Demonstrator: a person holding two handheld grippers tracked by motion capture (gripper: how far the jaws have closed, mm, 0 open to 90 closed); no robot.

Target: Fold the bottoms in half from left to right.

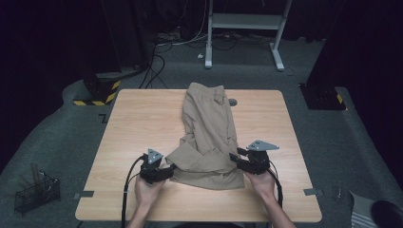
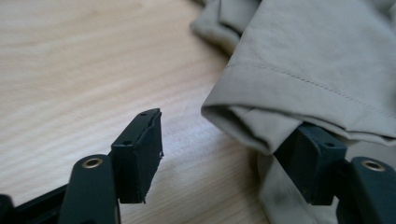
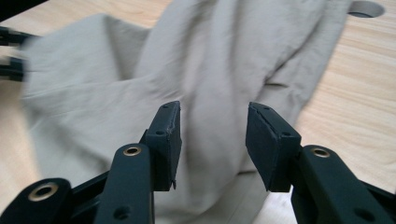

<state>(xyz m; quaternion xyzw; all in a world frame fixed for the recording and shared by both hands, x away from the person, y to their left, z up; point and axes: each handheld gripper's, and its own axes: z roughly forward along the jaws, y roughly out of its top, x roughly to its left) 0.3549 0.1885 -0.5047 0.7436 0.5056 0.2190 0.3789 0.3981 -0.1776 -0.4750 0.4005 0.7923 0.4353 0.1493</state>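
Note:
A pair of khaki trousers (image 1: 209, 133) lies lengthwise on the wooden table (image 1: 138, 118), its near end folded back and bunched. My left gripper (image 1: 168, 168) sits at the cloth's near left corner. In the left gripper view, the left gripper (image 2: 226, 144) has its jaws wide apart: one stands over bare wood and the other is tucked under the stitched hem (image 2: 289, 88), with no squeeze on the cloth. At the near right corner, my right gripper (image 1: 235, 159) hovers. In the right gripper view, the right gripper (image 3: 212, 140) is open over the rumpled fabric (image 3: 219, 56), with nothing pinched.
A round cable hole (image 1: 232, 101) in the tabletop lies just right of the waistband. On the floor are a wire basket (image 1: 35, 192) at the left, cables and a white desk frame (image 1: 244, 21) behind the table. Bare wood flanks the trousers on both sides.

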